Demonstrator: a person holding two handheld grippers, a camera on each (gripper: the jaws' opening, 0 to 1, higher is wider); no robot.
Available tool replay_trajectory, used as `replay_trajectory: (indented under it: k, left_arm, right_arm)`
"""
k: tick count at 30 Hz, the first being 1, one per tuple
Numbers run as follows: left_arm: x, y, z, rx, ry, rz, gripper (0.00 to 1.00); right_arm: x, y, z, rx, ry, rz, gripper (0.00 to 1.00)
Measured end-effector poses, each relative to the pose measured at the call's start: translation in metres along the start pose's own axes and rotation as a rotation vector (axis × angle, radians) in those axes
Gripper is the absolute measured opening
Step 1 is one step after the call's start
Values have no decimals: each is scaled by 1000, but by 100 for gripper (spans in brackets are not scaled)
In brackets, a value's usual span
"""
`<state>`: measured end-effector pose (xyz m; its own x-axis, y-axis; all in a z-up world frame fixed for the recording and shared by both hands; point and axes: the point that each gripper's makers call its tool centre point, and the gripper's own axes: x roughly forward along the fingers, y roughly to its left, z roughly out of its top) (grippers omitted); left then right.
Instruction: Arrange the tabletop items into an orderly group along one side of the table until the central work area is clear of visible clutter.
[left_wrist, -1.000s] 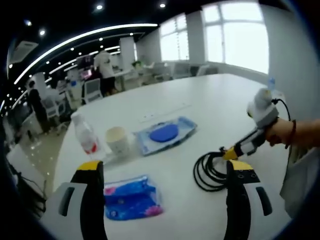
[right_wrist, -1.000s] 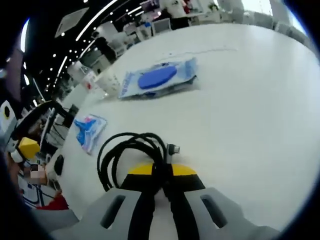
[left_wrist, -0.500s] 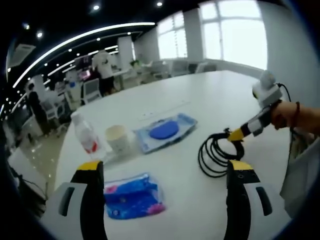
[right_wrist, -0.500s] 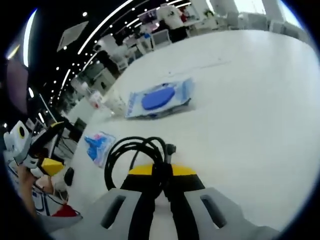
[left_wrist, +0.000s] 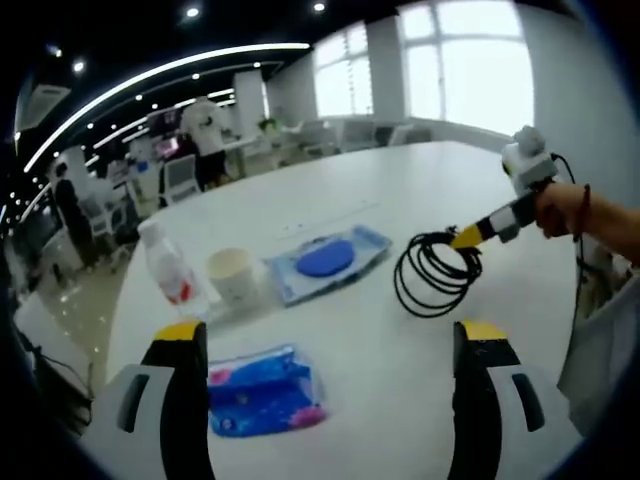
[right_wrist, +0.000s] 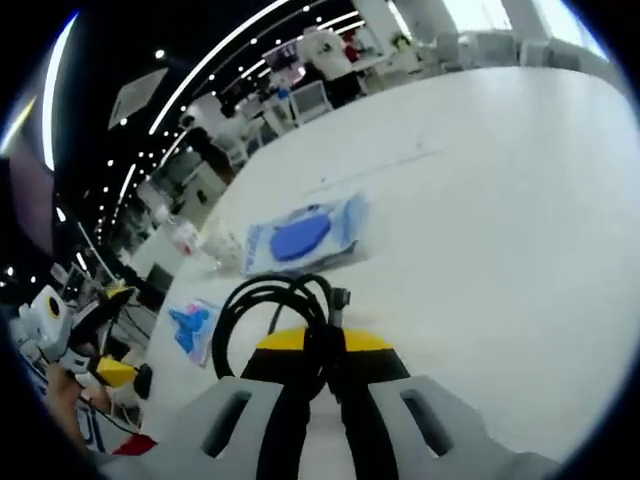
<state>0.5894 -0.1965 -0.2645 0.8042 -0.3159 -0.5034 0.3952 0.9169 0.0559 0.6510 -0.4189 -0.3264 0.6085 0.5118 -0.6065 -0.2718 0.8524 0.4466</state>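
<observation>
The table (left_wrist: 420, 190) — round, white and broad — carried the clutter toward its left part in the left gripper view: the flat clear packet with a blue disc (left_wrist: 325, 262) lay near the middle, at about eleven o'clock from the left gripper (left_wrist: 330, 385); just beside it at nine o'clock stood the paper cup (left_wrist: 233, 277), then the small bottle with a red label (left_wrist: 171, 272) next along, and the blue-and-pink tissue pack (left_wrist: 262, 392) lay nearest, between the left gripper's own jaws but not touched by them. That gripper was wide open and held nothing. The coiled black cable (left_wrist: 432, 276) hung clear of the tabletop at roughly one o'clock, pinched at its upper edge by the right gripper (left_wrist: 468, 236), whose jaws were closed tight on the strands. In the right gripper view the cable (right_wrist: 272, 310) looped out toward eleven o'clock from the right gripper (right_wrist: 322, 352), and the blue-disc packet (right_wrist: 303, 236) lay straight beyond it at twelve, its long axis running across the line of reach — so the group was likely the cable's destination, and the right hand, already loaded, was the one to carry it there, setting it down just beside the packet.
</observation>
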Motion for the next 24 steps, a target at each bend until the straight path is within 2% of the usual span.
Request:
replay_trajectory:
  k: [12,24]
  left_arm:
    - [0,-7,-1,3,6,-30,99]
    - [-3,3,-7,7,22,-12,99]
  right_arm:
    - [17,-22,5,-14,13,-29,9]
    - [30,-46,-4,-50,66,-78,10]
